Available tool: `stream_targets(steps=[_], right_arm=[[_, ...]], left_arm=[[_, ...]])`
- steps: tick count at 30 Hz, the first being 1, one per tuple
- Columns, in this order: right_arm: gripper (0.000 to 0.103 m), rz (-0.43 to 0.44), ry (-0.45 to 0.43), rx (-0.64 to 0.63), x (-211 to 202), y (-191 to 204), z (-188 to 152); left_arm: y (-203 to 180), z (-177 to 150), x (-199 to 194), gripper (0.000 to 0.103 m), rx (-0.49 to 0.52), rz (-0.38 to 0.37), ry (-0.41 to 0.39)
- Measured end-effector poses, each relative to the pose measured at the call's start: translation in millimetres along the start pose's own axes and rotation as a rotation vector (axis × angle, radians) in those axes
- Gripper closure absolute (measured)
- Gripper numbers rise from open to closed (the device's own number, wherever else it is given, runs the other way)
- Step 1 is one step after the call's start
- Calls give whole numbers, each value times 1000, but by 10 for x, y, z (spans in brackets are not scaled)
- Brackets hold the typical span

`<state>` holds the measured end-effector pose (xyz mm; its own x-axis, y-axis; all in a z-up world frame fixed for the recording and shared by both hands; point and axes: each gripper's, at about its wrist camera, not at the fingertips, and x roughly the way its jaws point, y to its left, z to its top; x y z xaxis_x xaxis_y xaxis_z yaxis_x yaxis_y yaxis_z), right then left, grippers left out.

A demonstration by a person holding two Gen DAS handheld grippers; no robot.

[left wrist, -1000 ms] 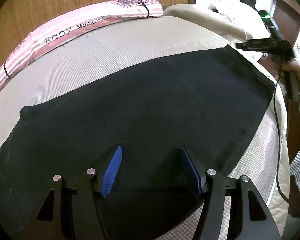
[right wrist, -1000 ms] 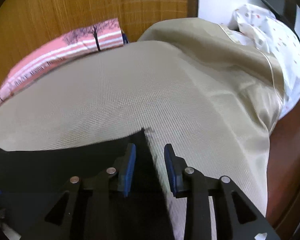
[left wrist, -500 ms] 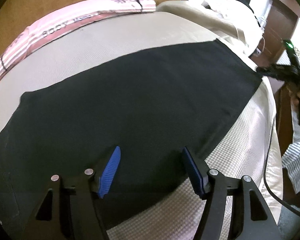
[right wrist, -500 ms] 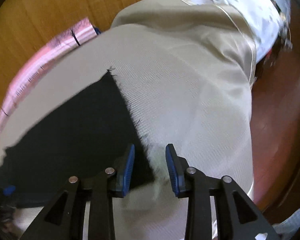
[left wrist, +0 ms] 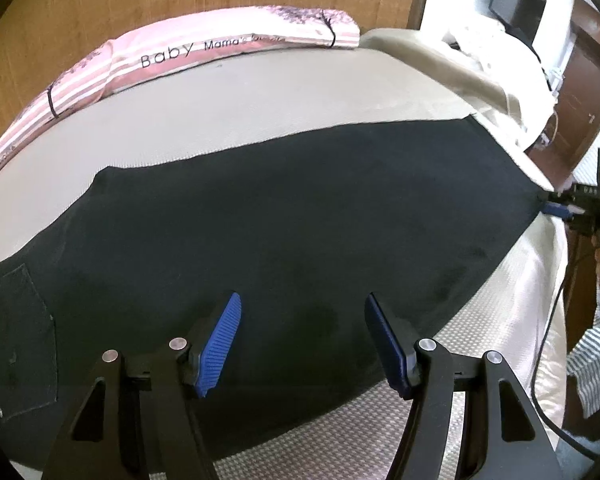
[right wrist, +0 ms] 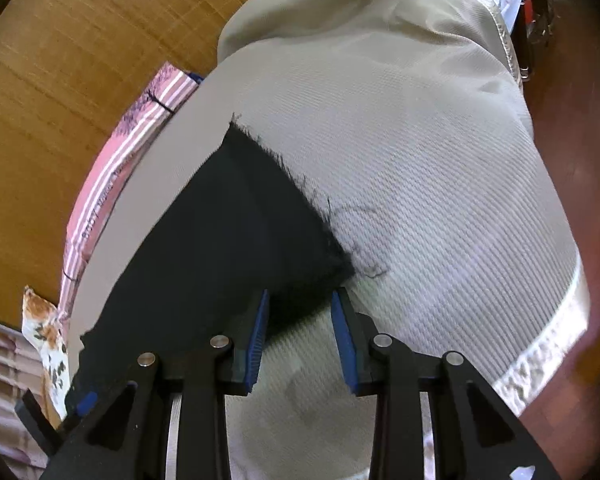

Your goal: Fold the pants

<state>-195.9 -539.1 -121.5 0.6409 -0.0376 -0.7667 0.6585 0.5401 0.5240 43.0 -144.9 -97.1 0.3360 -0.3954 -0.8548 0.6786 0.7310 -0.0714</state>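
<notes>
Pants flat on bed, both grippers open

The pants [left wrist: 284, 224] lie spread flat on the bed [left wrist: 236, 112], directly ahead of the left hand-held gripper [left wrist: 302, 344], whose jaws stand wide apart above the cloth. The right hand-held gripper [right wrist: 298, 334] is open too, the frayed hem corner just between its fingertips, gripping nothing. A pink pillow [left wrist: 204, 50] lies beyond

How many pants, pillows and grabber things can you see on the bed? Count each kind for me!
Black pants: 1
Pink striped pillow: 1
Hand-held grippers: 2, the left hand-held gripper and the right hand-held gripper
Total: 4
</notes>
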Motion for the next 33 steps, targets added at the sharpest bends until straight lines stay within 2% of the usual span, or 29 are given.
stream_targets(steps=[5, 6, 9, 20, 26, 33], right_arm=[[73, 59, -41, 38, 141, -24, 175], [76, 67, -48, 43, 169, -21, 206], [86, 72, -44, 54, 256, -5, 273], [93, 64, -28, 61, 281, 167, 360], [94, 139, -23, 6, 193, 556, 395], [94, 243, 15, -84, 216, 1250, 384]], left_arm=[[-20, -13, 123, 38, 5, 40, 38], [-16, -19, 153, 38, 2, 46, 49], [-34, -26, 186, 38, 10, 64, 49], [-58, 0, 207, 38, 20, 81, 41], [-26, 2, 179, 38, -1, 74, 34], [197, -14, -6, 38, -90, 69, -3]])
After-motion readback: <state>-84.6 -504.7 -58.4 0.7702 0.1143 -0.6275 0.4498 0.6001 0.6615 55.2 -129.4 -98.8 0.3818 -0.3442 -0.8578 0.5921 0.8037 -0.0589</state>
